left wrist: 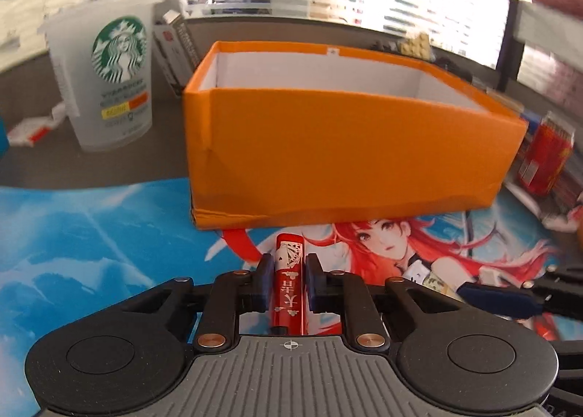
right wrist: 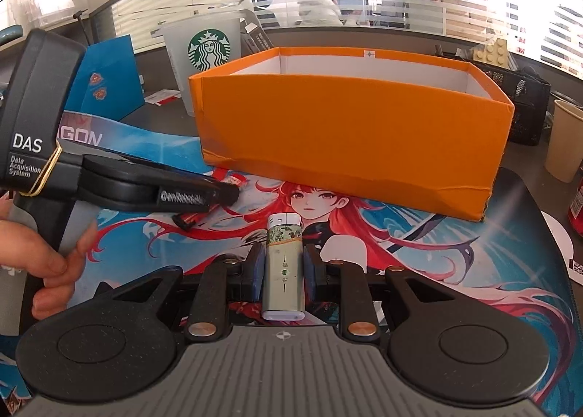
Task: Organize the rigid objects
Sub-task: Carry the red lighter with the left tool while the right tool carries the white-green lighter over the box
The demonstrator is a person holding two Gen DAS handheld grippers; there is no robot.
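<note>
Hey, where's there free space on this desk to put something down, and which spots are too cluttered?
Bare mat lies left of the left gripper, before the orange box. The strip between box and both grippers is narrow. The desk around the Starbucks cup is cluttered; so is the side by the red can.

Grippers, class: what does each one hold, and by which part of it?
The left gripper clamps a red lighter across its sides, mid-body. The right gripper clamps a green-and-white lighter the same way, across its sides, mid-body.
</note>
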